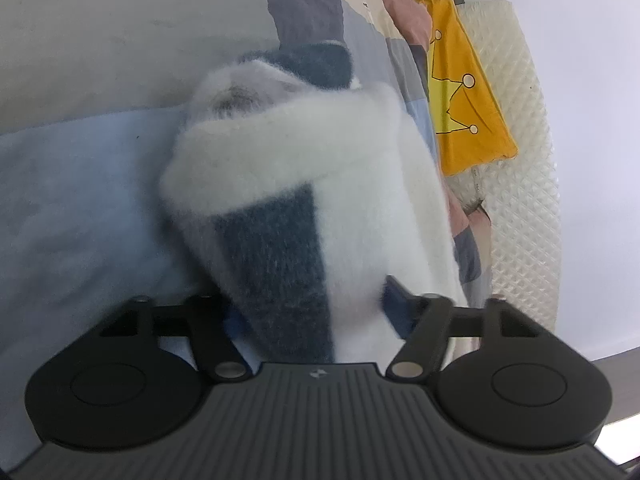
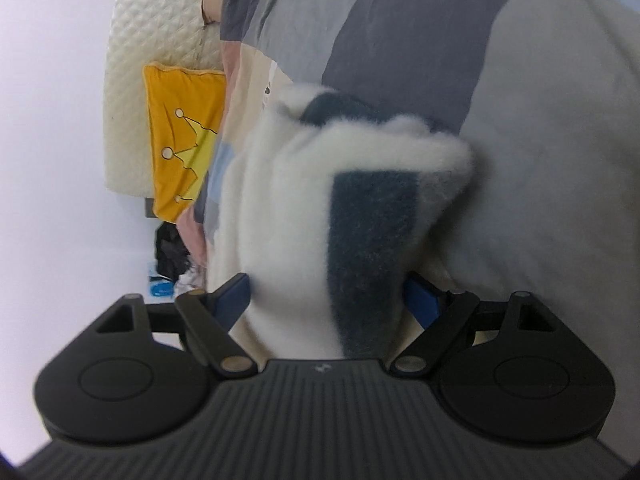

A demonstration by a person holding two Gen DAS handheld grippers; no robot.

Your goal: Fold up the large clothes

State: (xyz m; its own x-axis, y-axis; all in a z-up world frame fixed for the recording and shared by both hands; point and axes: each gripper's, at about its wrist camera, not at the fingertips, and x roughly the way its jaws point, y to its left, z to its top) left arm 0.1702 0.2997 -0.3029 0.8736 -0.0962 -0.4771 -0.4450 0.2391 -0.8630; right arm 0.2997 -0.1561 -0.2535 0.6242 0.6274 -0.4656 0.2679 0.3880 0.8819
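Each hand-held gripper, the left [image 1: 316, 304] and the right [image 2: 328, 300], pinches a thick fold of the fuzzy white-and-navy garment [image 1: 304, 184] over the bed [image 1: 80, 200].

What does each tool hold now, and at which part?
Each tool, left and right, has thick folds of the fluffy garment between its fingers; a firm hold cannot be told.

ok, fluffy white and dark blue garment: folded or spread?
Folded. The fluffy white and dark blue garment is bunched in layers, a white edge doubled over the blue panel, between both grippers' jaws on the bed.
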